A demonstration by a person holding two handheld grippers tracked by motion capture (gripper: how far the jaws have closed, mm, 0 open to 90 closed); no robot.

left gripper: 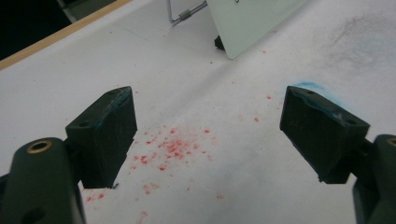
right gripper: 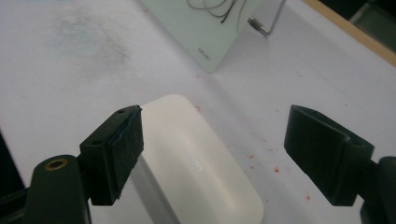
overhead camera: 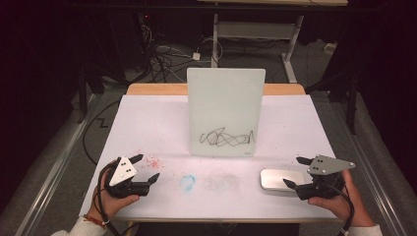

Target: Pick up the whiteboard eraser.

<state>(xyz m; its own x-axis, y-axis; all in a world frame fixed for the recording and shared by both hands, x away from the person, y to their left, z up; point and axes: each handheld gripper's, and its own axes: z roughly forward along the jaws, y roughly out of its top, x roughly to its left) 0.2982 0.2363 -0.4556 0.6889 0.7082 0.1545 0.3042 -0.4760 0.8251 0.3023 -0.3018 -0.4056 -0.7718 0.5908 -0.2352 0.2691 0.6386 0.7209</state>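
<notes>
Whiteboard (overhead camera: pixel 226 112) stands scribbled mid-counter (overhead camera: pixel 147 123); my left tongs (overhead camera: pixel 146 167) and right tongs (overhead camera: pixel 296 171) gape wide, empty, right beside the eraser (overhead camera: pixel 275 179).

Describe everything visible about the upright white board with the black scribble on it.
The upright white glossy rectangular board stands near the middle of the white-covered table, leaning slightly back on a thin metal wire stand behind it. Its corners are rounded and its surface looks smooth, like glass or plastic. A black looping scribble runs across its lower part; the rest is blank. Small grey lettering sits near one lower corner, too small to read. Its bottom edge rests on the table. Neither gripper touches it.
</notes>
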